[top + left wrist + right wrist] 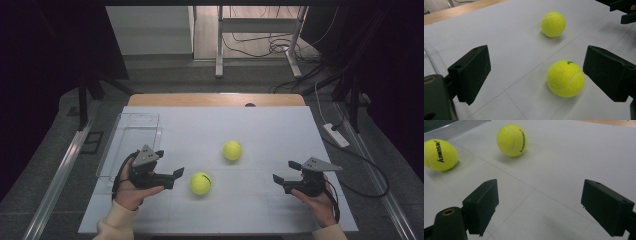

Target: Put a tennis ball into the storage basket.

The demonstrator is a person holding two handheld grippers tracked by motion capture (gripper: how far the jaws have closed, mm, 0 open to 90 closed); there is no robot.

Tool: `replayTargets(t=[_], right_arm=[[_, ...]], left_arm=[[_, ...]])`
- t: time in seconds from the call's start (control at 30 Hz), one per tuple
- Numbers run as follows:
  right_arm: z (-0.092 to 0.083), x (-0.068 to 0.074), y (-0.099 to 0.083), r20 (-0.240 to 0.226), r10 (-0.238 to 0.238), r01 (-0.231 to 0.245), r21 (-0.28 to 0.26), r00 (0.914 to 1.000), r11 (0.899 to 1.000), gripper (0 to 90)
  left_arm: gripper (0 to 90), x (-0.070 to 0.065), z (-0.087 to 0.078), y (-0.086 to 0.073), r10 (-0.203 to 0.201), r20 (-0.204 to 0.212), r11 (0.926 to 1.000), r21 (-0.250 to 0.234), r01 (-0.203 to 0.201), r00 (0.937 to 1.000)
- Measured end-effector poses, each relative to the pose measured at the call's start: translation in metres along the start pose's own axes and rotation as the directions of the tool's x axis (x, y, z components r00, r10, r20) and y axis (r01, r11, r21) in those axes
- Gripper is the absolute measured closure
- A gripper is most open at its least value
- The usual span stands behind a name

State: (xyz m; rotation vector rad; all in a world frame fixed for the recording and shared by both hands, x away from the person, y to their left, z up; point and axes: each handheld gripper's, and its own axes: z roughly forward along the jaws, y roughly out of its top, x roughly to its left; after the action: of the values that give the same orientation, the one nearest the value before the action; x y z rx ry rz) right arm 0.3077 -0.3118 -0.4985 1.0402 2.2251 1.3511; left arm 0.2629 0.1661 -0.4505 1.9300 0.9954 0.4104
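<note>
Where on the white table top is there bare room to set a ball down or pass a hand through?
Free: the far strip beyond the farther ball, the near edge below the nearer ball, and the stretch between both balls and the right tool. The clear tray on the left looks empty. Tightest: between the left tool and the nearer ball.
</note>
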Motion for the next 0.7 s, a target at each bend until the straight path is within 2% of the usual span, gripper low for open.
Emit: replayTargets(t=[0.2, 0.4, 0.7], right_arm=[[-0.002, 0.001, 0.000, 0.000, -0.001, 0.001, -0.001, 1.0000, 1.000, 14.5], [-0.002, 0.002, 0.000, 0.002, -0.001, 0.001, -0.001, 1.0000, 1.000, 14.4], [0.000, 0.002, -0.001, -0.001, -0.004, 0.004, 0.005, 1.0000, 1.000, 14.4]], left_arm=[[8.5, -0.004, 0.011, 0.006, 0.019, 0.020, 0.9995, 0.025, -0.020, 0.9996], [8.4, -0.008, 0.017, 0.009, 0.021, 0.033, 0.9992, 0.033, -0.023, 0.9992], [8.4, -0.016, 0.027, 0.017, 0.056, 0.060, 0.9968, 0.054, -0.059, 0.9966]])
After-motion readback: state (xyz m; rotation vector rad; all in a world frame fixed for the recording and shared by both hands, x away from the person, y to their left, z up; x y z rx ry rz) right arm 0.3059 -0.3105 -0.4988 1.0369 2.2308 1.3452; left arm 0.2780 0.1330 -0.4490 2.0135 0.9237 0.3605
